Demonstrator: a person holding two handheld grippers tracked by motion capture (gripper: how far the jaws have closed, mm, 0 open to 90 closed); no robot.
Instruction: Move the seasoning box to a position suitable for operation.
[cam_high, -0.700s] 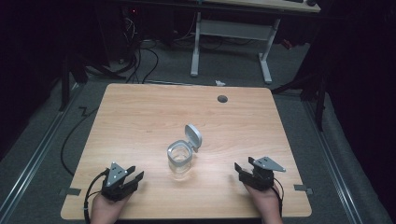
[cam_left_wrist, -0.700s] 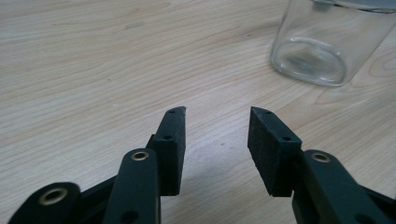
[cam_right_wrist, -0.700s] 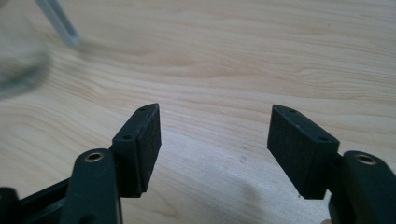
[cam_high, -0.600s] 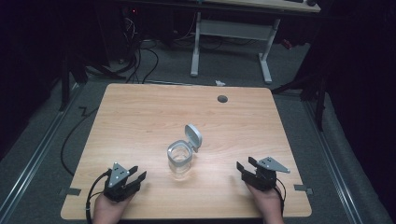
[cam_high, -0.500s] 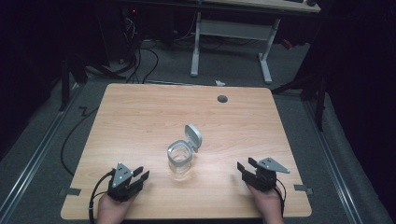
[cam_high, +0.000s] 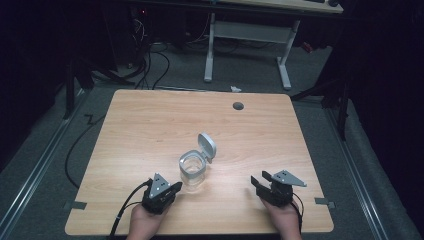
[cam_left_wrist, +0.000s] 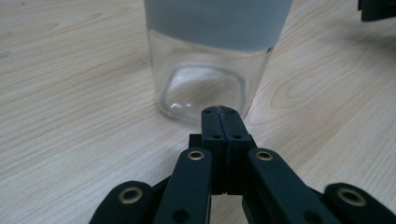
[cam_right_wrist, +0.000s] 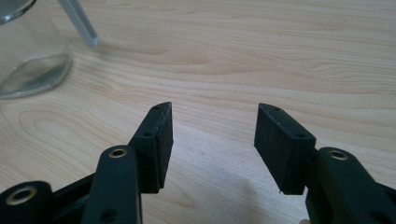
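A clear glass jar with a grey rim stands upright near the table's front middle, its grey hinged lid flipped open behind it. My left gripper sits just left of the jar, shut and holding nothing. In the left gripper view its closed tips point at the base of the jar, very close to the glass. My right gripper rests open at the front right, well apart from the jar. In the right gripper view, the right gripper has bare wood between its jaws and the jar at far left.
The wooden table has a round cable hole near its far edge. A cable trails from the left gripper off the front edge. Beyond the table stand a white desk frame and floor cables.
My left gripper has slid right along the front of the table, closing in on the jar. The right gripper has barely moved.
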